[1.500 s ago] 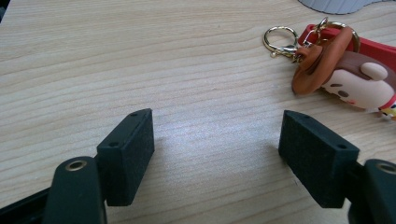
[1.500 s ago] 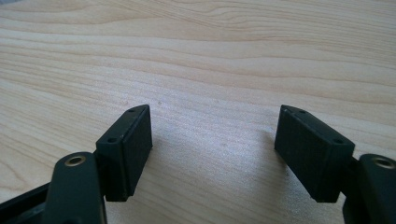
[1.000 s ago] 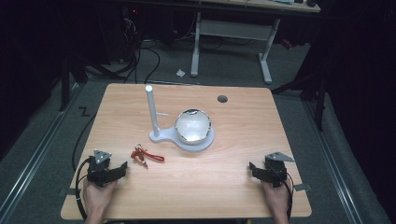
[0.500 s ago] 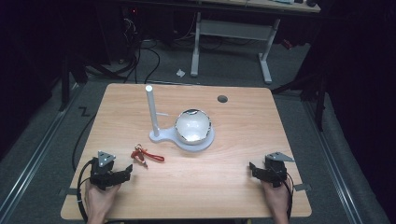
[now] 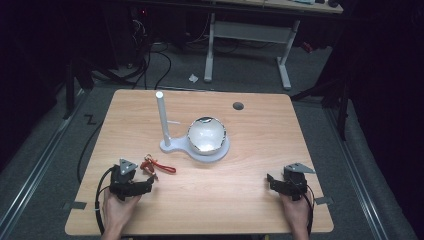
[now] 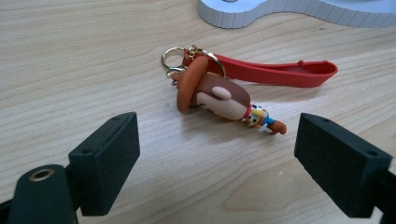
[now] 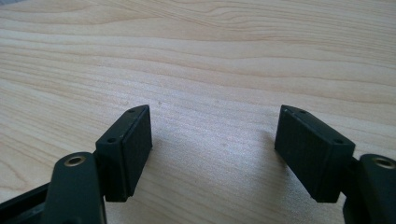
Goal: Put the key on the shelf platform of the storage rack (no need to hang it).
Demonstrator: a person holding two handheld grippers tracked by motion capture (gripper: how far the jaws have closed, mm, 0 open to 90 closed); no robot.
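Nearest the person, at the front edge of the worktop (image 5: 250, 200), each hand holds a claw. The left claw (image 5: 142, 186) sits at the front left with its jaws spread wide and empty; the right claw (image 5: 272, 181) rests at the front right, likewise wide and empty, over bare wood in the right gripper view.

Just ahead of the left claw lies a cowboy-figure keychain (image 6: 219, 95), flat on the wood. In the left gripper view it lies between the lines of the two jaws but beyond their tips, not yet between the pads. Its long axis runs crosswise to the claw's reach, hat end toward the left jaw and boots toward the right jaw. Its gold key ring (image 6: 173, 57) and red strap (image 6: 275, 74) trail off on the far side, the strap stretching to the right. The left hand is plainly the nearer one; the right claw is well apart from the keychain. A grasp would likely need a short push forward, then a squeeze along the figure's length or a turn of the wrist to take it across the body.

Farther on, mid-worktop, stands a white stand (image 5: 172, 146) with an upright post (image 5: 162, 117), and a shiny bowl (image 5: 206, 135) on its round base.

Compared with a second ago, the left claw has crept forward and to the right toward the keychain; the right claw has not moved.
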